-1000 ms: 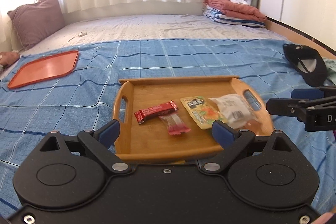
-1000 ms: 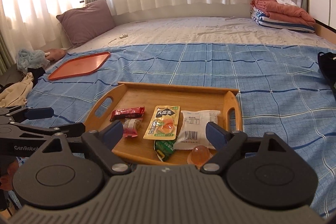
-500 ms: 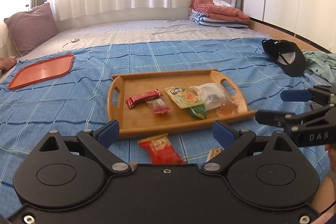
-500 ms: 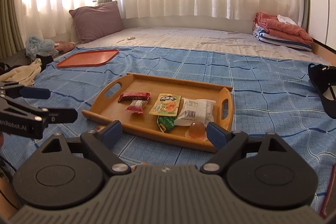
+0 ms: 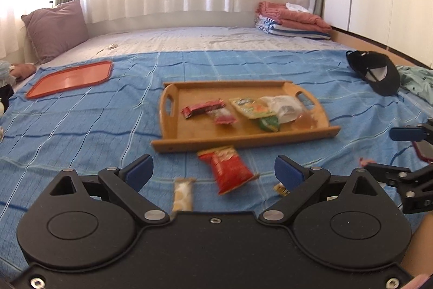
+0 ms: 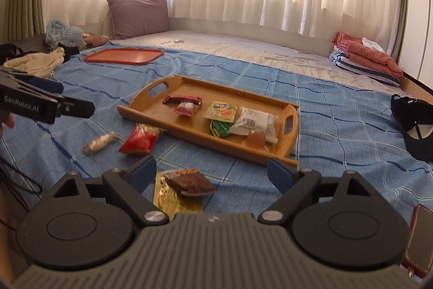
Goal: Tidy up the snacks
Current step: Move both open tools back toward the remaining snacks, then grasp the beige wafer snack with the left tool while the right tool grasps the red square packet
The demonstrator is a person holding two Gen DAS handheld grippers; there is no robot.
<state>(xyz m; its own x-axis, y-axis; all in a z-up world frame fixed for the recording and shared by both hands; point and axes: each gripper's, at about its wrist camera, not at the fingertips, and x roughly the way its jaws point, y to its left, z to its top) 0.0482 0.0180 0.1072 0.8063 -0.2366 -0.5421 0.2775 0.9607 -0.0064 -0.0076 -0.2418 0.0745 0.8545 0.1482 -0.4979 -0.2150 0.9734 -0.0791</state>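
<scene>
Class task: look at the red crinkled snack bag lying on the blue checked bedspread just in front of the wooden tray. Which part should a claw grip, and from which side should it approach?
Grip the red crinkled snack bag across its narrow width, near the middle. It lies flat on the blue checked bedspread with its long axis pointing towards the wooden tray, so come from above on the near side, probably with the open left claw.

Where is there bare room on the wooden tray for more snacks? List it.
The tray's left end, between its left handle and the red bar, is bare, as is the strip along the far wall behind the packets. The right half is crowded: yellow packet, green packet, white packet and jelly cup touch or overlap.
</scene>
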